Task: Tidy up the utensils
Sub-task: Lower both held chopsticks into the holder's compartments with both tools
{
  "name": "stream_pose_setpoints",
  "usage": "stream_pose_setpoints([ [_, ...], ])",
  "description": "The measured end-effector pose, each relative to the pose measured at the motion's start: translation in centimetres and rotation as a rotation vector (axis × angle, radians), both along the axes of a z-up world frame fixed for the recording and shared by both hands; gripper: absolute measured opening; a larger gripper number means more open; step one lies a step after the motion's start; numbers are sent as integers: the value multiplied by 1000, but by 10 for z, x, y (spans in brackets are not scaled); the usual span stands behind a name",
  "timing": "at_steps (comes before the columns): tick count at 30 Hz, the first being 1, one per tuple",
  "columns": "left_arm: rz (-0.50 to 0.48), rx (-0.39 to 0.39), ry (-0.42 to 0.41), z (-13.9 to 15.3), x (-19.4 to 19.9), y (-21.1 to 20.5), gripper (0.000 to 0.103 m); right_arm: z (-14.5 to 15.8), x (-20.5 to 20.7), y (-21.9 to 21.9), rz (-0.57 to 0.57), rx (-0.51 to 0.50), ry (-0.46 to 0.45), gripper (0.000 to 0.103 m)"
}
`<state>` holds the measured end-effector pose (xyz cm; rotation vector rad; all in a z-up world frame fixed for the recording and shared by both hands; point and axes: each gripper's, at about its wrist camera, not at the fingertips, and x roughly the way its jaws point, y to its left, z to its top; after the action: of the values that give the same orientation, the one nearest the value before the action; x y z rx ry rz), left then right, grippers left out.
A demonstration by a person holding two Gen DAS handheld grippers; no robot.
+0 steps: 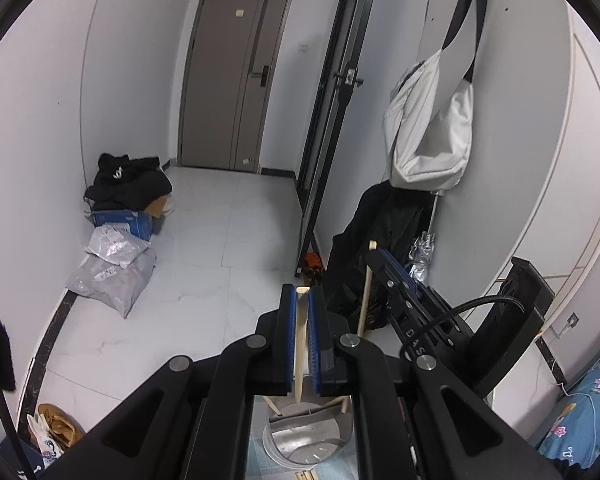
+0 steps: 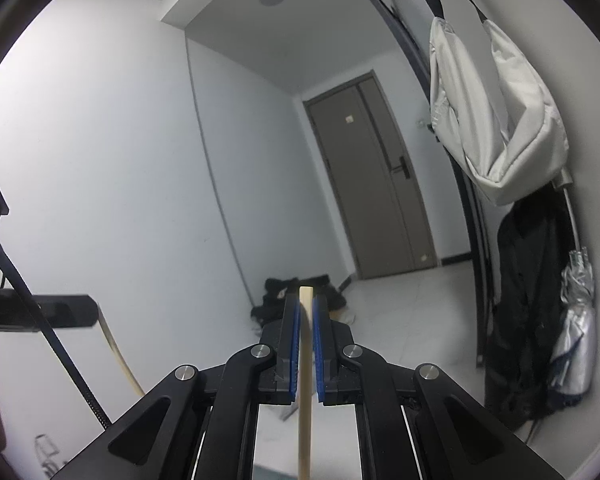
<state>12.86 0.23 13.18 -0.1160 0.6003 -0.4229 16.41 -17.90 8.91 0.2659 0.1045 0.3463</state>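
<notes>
- A pale wooden chopstick (image 1: pixel 301 344) stands upright between the blue pads of the left gripper (image 1: pixel 302 300), low in the centre of the left wrist frame; the jaws are narrowed onto it and its square top pokes just above the fingertips
- Its thin tip points down toward a shiny metal holder (image 1: pixel 308 436) at the bottom centre, where other wooden sticks (image 1: pixel 272 404) lean against the rim
- A second chopstick (image 2: pixel 305 380) is clamped the same way in the right gripper (image 2: pixel 306 304), bottom centre of the right wrist frame, running out of the lower edge
- In the left wrist frame the right gripper shows at centre right, with its stick beside it
- In the right wrist frame a blurred dark shape at the left edge is probably the left gripper, a curved stick (image 2: pixel 118 354) below it
- Behind: a grey door (image 1: pixel 232 92), a white bag (image 1: pixel 428 128) hanging upper right, parcels (image 1: pixel 112 268) on the floor at left
</notes>
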Motion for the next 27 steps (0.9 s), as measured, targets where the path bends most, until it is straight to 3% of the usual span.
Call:
stream_pose_setpoints([
  [8,-25,24,83,-32,20,-1,3,-29,19,13,-104,10,-12,6],
  [14,-39,37,104,-40,23,-8,3,-42,22,14,-155,4,-15,6],
  [27,-52,77,147,-49,24,-16,3,-48,-3,5,-126,-9,-38,6],
])
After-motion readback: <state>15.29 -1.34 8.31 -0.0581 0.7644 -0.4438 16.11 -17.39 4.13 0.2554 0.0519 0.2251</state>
